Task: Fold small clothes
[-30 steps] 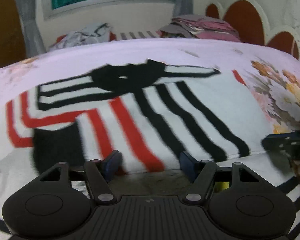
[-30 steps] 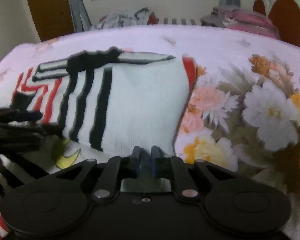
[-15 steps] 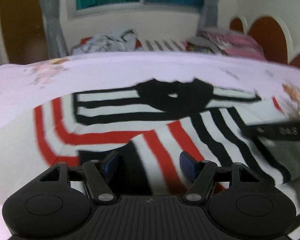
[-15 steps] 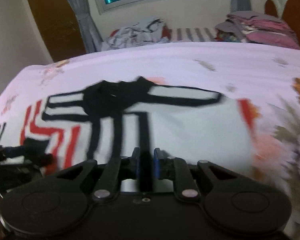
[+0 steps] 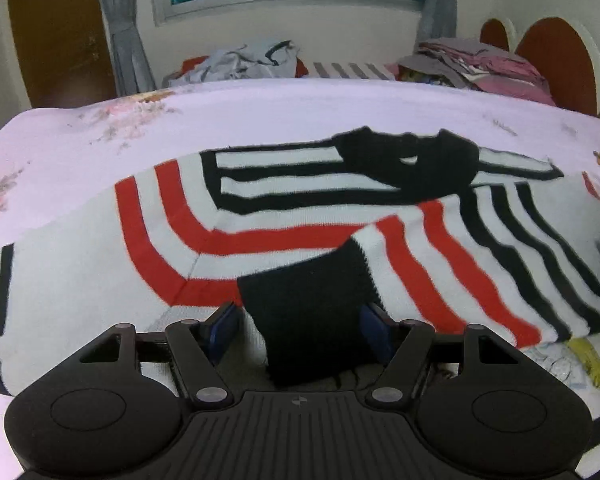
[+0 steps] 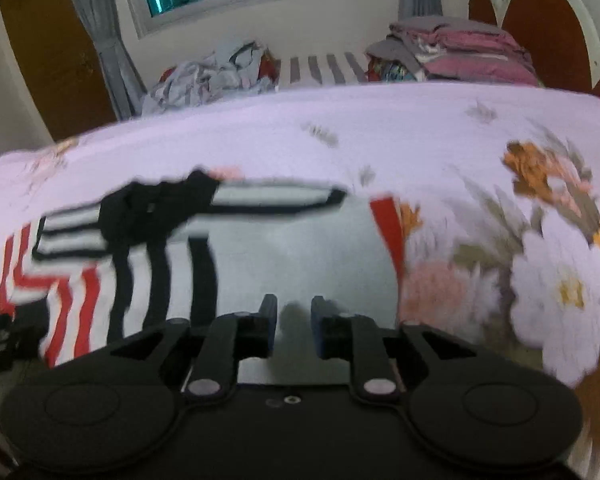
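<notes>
sweater: the striped sweater (image 5: pixel 284 216) lies spread on the bed (image 5: pixel 260 108), collar toward the far edge, one sleeve folded in so its black cuff (image 5: pixel 312 320) points at the near edge.
left tool: my left gripper (image 5: pixel 300 330) stands wide apart with the cuff lying between the pads; i see no pad pressing on it, so i count it as not clamped.
right tool: my right gripper (image 6: pixel 294 328) has just been opening; a narrow gap shows between its pads and nothing sits in it, only white knit beneath.
risk one: if i close the left pads now i judge they may catch the body layer under the cuff too, and the fold would drag out of line.
risk two: the right side of the sweater sits close to the bed's right-hand flowers (image 6: pixel 556 292); a careless pull could wrinkle the flat panel.
risk three: the right view is blurred, so i cannot tell how near its tips are to the cloth.
left pose: tilted steeply down, low over the near edge, centred on the cuff.
right pose: tilted down as well, over the plain white panel, beside the left tool.
</notes>
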Demonstrator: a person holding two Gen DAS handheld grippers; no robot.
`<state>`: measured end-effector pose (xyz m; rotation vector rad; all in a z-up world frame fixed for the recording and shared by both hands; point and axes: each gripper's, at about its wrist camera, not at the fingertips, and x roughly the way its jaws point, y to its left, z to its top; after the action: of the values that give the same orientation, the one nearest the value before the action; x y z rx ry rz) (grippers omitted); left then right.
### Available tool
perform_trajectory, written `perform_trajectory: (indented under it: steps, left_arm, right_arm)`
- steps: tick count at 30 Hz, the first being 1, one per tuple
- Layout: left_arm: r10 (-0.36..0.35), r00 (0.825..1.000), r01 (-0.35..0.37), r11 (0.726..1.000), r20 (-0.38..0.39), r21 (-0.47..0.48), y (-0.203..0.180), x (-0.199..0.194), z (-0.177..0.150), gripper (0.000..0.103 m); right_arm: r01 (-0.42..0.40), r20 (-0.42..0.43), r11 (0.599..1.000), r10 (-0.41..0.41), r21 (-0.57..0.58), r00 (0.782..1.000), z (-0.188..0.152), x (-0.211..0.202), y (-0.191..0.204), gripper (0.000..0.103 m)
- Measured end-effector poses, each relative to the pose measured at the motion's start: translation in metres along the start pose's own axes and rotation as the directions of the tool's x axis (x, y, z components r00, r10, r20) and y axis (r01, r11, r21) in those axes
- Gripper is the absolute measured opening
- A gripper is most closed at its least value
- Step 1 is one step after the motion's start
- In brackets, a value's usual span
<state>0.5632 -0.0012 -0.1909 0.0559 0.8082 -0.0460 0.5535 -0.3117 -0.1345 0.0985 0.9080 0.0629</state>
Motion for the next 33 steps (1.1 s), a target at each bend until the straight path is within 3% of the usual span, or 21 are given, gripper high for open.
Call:
perform_trajectory:
  steps: [6, 9, 13, 17, 20, 24, 27, 29, 31, 33]
  left_arm:
    - [-0.021, 1.0, 0.021, 1.0, -0.01, 0.0, 0.005, -0.007, 0.001, 0.067]
    - [-0.037, 0.999, 0.037, 0.999, -0.012, -0.005, 0.009, -0.01, -0.002, 0.067]
    - [-0.059, 0.998, 0.059, 0.998, -0.015, 0.003, 0.017, -0.012, -0.004, 0.067]
    - [-0.082, 0.996, 0.082, 0.997, -0.017, -0.006, 0.027, -0.014, -0.007, 0.067]
    - [-0.088, 0.996, 0.088, 0.996, -0.017, -0.021, 0.036, -0.019, -0.011, 0.067]
    - [-0.077, 0.997, 0.077, 0.996, -0.007, -0.042, 0.051, -0.028, -0.017, 0.067]
    - [-0.073, 0.996, 0.078, 0.991, 0.043, -0.111, 0.084, -0.046, -0.027, 0.067]
    - [-0.03, 0.998, 0.041, 0.982, 0.06, -0.187, 0.116, -0.058, -0.039, 0.067]
    - [-0.008, 0.998, 0.025, 0.956, 0.06, -0.291, 0.158, -0.069, -0.055, 0.067]
    - [0.043, 0.998, -0.016, 0.909, 0.055, -0.417, 0.207, -0.083, -0.078, 0.067]
  right_arm:
    - [0.026, 0.025, 0.998, -0.027, 0.055, 0.999, -0.01, -0.024, 0.009, 0.021]
    - [0.045, -0.03, 0.999, -0.044, 0.023, 0.999, -0.018, -0.025, 0.019, 0.021]
    - [0.032, -0.015, 0.995, -0.031, 0.093, 0.999, -0.025, -0.041, 0.019, 0.023]
    - [0.086, -0.085, 0.991, -0.078, 0.105, 0.993, -0.034, -0.035, 0.019, 0.024]
    - [0.043, -0.029, 0.987, -0.039, 0.153, 0.999, -0.036, -0.053, 0.022, 0.025]
    - [0.051, -0.005, 0.991, -0.051, 0.128, 0.999, -0.034, -0.062, 0.033, 0.026]
    - [0.041, 0.009, 0.992, -0.043, 0.116, 0.999, -0.032, -0.067, 0.039, 0.026]
    - [0.037, 0.015, 0.993, -0.039, 0.11, 0.999, -0.031, -0.068, 0.041, 0.026]
    - [0.036, 0.011, 0.993, -0.037, 0.116, 0.999, -0.032, -0.066, 0.042, 0.026]
    - [0.034, 0.009, 0.991, -0.036, 0.126, 0.999, -0.033, -0.064, 0.043, 0.026]
